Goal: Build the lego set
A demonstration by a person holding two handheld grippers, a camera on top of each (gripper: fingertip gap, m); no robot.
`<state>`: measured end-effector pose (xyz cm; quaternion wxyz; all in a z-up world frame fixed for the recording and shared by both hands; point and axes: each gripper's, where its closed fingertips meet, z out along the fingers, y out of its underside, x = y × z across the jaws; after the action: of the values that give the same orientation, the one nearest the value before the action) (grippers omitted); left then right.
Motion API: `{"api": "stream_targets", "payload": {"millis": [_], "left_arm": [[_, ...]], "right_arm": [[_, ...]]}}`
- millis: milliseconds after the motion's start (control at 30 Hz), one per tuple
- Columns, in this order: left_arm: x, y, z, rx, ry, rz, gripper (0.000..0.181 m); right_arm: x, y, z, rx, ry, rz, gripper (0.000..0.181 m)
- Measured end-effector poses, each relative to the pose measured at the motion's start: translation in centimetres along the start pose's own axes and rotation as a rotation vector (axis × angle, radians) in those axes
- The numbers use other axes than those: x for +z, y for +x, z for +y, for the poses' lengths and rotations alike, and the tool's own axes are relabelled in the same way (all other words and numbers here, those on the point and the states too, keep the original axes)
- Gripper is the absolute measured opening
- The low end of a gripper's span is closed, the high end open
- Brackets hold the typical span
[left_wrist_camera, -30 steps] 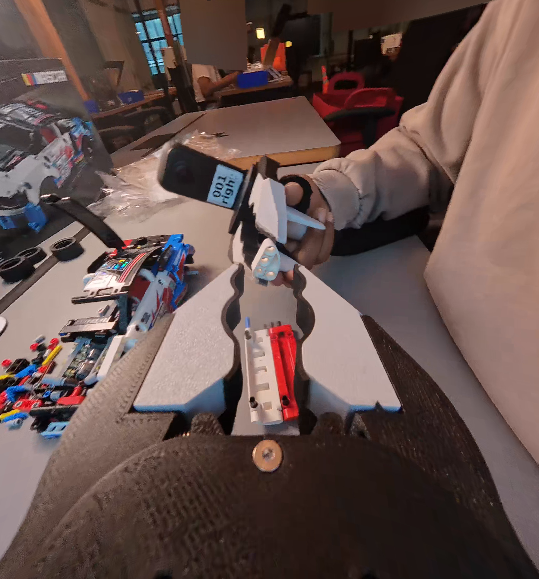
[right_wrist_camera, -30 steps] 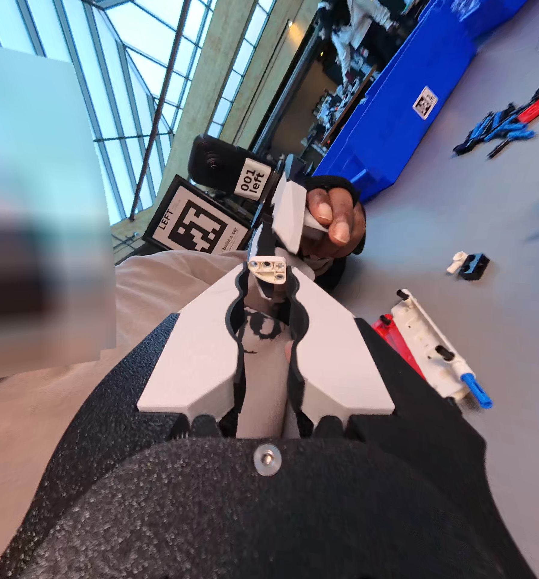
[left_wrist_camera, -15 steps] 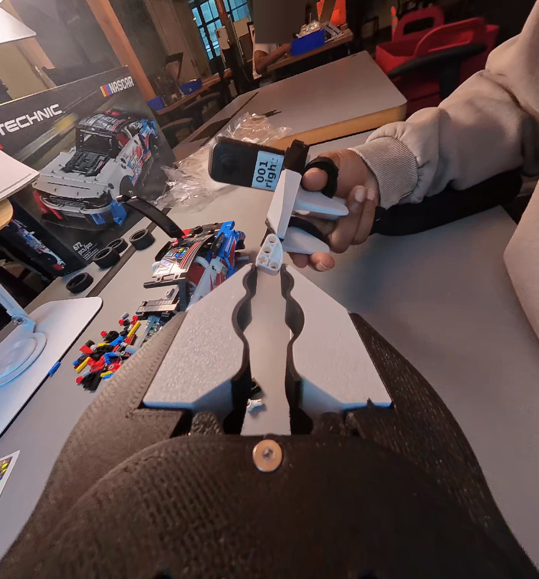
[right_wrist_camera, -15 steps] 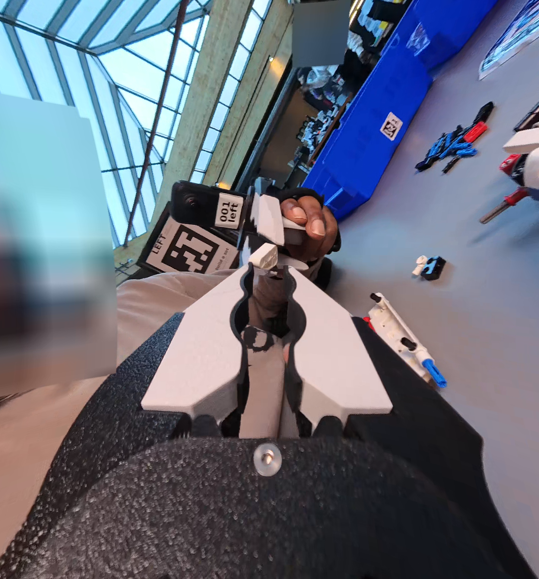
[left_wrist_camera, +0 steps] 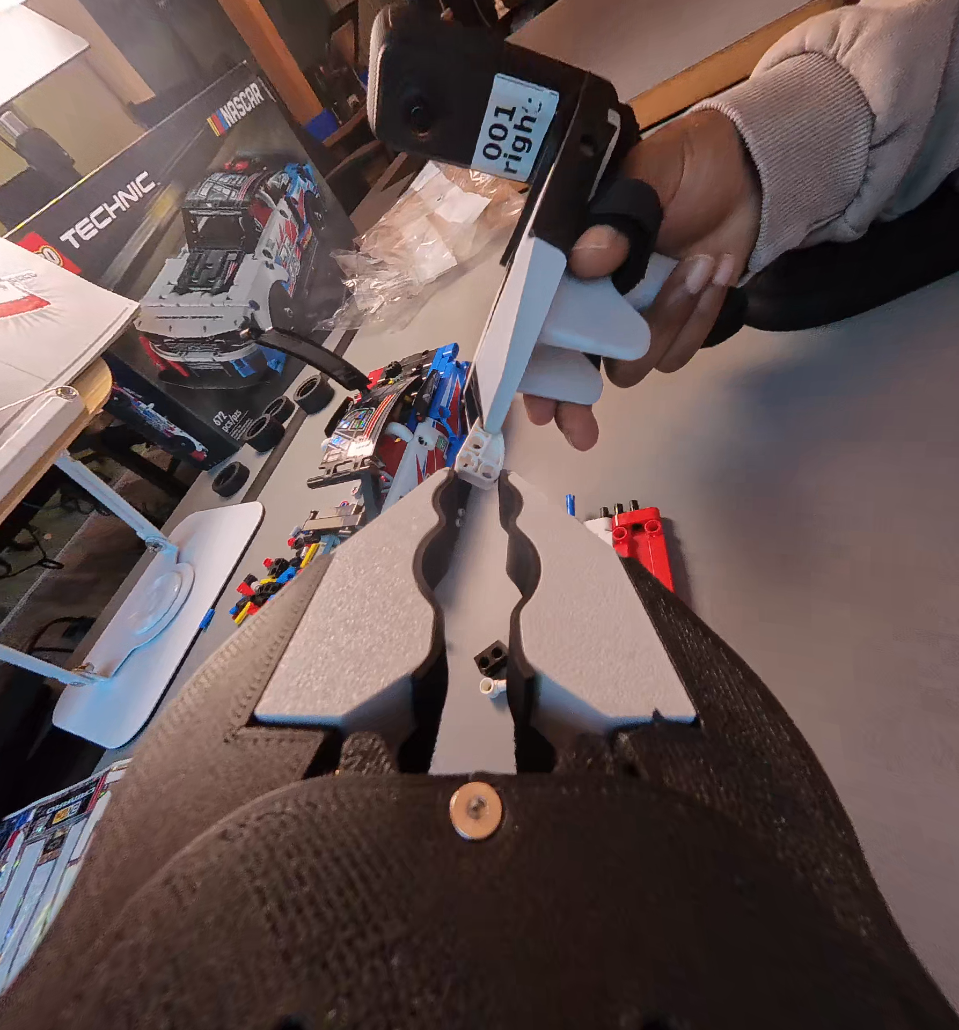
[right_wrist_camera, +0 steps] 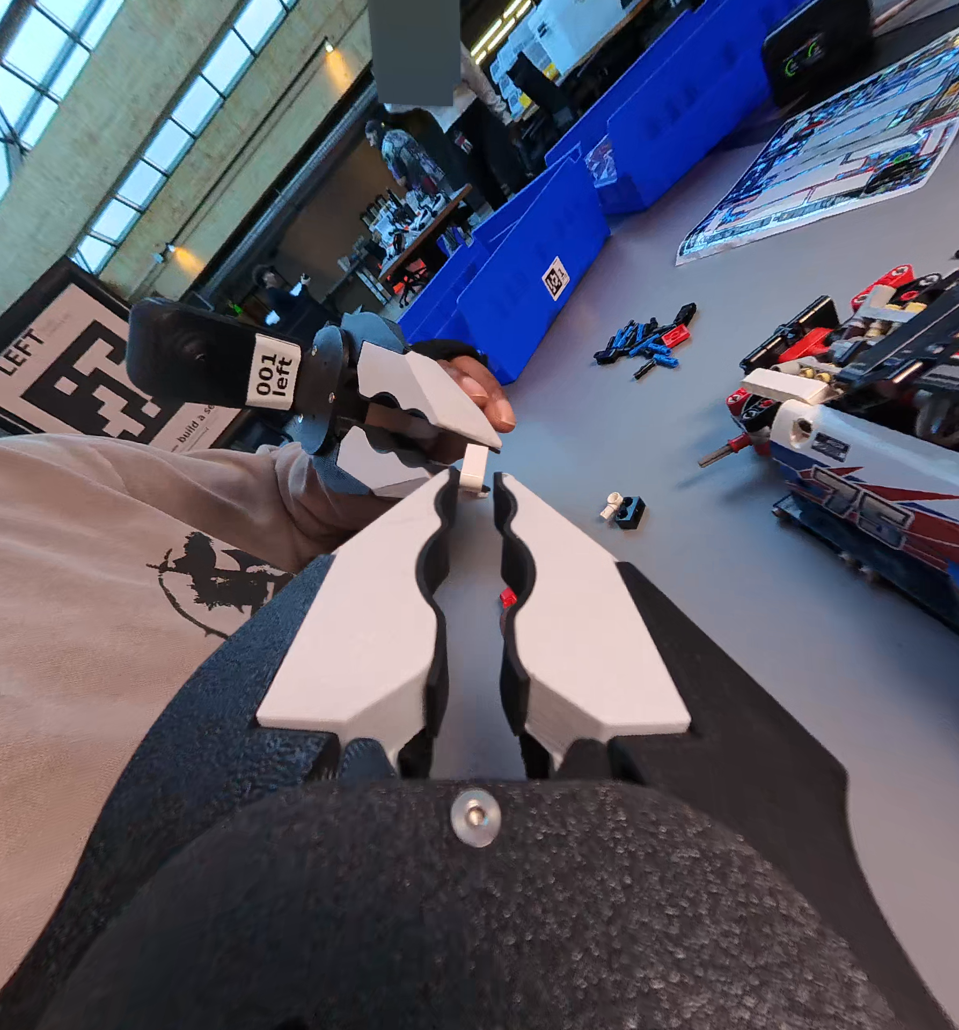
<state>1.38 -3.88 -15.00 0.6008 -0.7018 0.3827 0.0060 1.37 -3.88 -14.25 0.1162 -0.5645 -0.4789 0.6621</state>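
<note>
A small white lego piece with round holes (left_wrist_camera: 480,454) is held above the grey table (left_wrist_camera: 800,501) between both grippers. My left gripper (left_wrist_camera: 477,480) has its two tips closed on the piece's lower end. My right gripper (right_wrist_camera: 474,480) comes in from above in the left wrist view (left_wrist_camera: 494,412) and grips the same piece (right_wrist_camera: 474,465). In the right wrist view the left gripper's fingertips (right_wrist_camera: 482,437) clamp the piece's far end. A red and white assembly (left_wrist_camera: 641,535) lies on the table just right of my left fingers.
The partly built car (left_wrist_camera: 399,423) (right_wrist_camera: 884,446) stands nearby, with a black brick and white pin (right_wrist_camera: 627,510) beside it. Loose parts (left_wrist_camera: 265,579), tyres (left_wrist_camera: 276,412), the set's box (left_wrist_camera: 187,251), plastic bags (left_wrist_camera: 438,223), a sticker sheet (right_wrist_camera: 856,139) and blue bins (right_wrist_camera: 549,251) surround them. Only a small space, under 4 cm, lies between the two pairs of fingers.
My left gripper rose from over the red and white assembly, moved up to the right gripper and closed its open jaws on the white piece that the right gripper keeps holding.
</note>
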Motion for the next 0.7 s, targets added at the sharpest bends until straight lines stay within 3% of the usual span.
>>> {"api": "stream_targets", "payload": {"millis": [167, 233, 367, 533, 700], "left_arm": [[-0.4, 0.6, -1.3, -0.123, 0.105, 0.082, 0.012], [-0.7, 1.1, -2.1, -0.275, 0.171, 0.184, 0.006], [-1.0, 2.0, -2.4, -0.532, 0.223, 0.373, 0.015], [-0.8, 3.2, -2.1, -0.588, 0.194, 0.466, 0.011], [-0.8, 3.6, -2.5, -0.627, 0.208, 0.506, 0.017]], "right_arm": [[-0.2, -1.3, 0.2, 0.013, -0.015, -0.108, 0.005], [-0.6, -2.1, 0.1, -0.029, -0.020, -0.159, 0.004], [-1.2, -2.9, 0.9, -0.238, -0.090, -0.166, 0.004], [-1.4, -3.0, 1.9, -0.435, -0.155, -0.115, 0.004], [-1.7, -3.6, 2.3, -0.489, -0.172, -0.139, 0.004]]}}
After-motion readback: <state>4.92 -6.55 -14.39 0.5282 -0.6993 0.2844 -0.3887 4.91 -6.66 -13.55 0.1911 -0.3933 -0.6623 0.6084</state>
